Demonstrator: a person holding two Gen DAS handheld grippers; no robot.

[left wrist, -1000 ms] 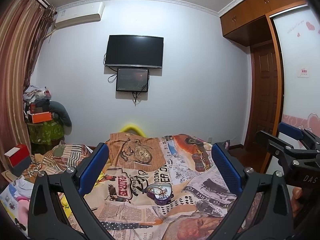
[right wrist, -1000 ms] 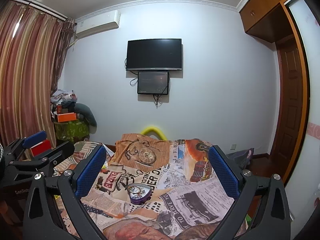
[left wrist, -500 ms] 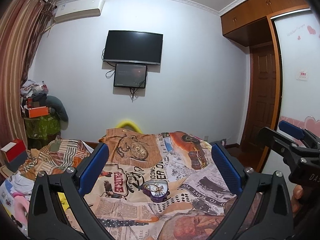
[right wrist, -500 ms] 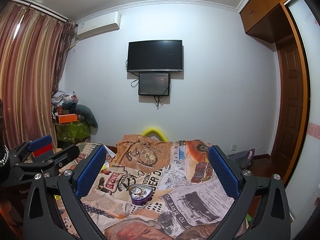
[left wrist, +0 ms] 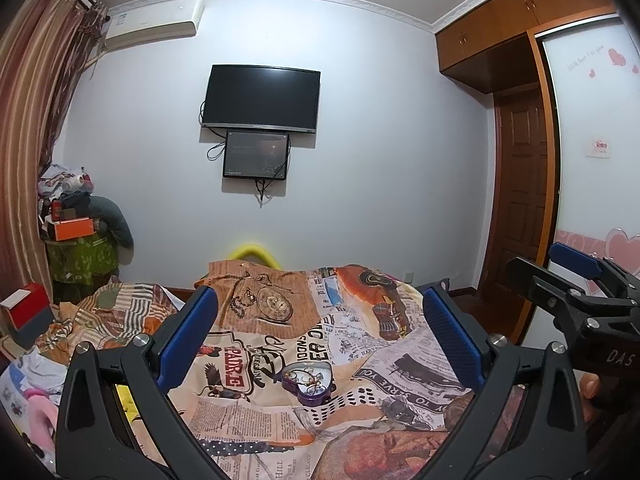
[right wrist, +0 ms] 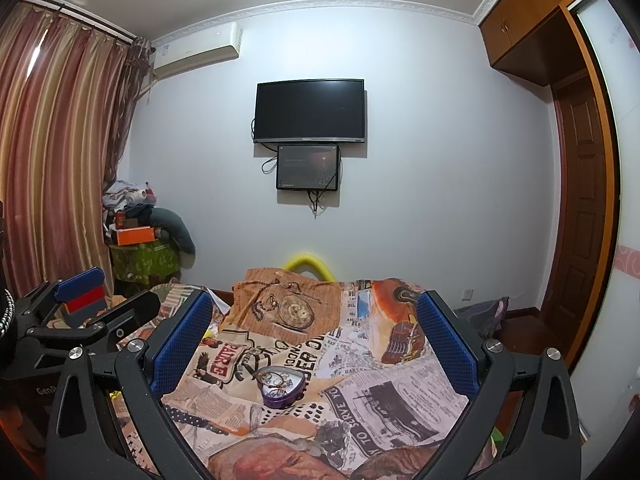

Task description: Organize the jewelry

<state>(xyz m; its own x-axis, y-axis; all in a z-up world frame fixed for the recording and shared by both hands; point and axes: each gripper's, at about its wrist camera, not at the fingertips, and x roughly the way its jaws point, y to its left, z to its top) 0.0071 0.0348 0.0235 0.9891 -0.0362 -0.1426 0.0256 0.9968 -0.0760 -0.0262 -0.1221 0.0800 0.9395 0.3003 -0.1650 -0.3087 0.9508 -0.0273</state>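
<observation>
Both tools are raised above the bed (left wrist: 400, 360), which is covered with a newspaper-print bedspread. The left tool (left wrist: 316, 344) has its blue-padded fingers spread wide and holds nothing. The right tool (right wrist: 314, 344) is likewise spread and empty. The purple heart-shaped tin jewelry box (left wrist: 308, 382) sits open near the middle of the bedspread, with small metal pieces of jewelry tangled inside it; individual items cannot be told apart at this range. The box lies ahead of and below both tools, well apart from them

Judged step: approach to the box. Recommended procedure:
- Lower one tool toward the box rim, keeping the fingers spread
- The soft bedding may let the box tip; steady its wall with the other tool
- Close on one jewelry piece only, slowly, since chains may snag
</observation>
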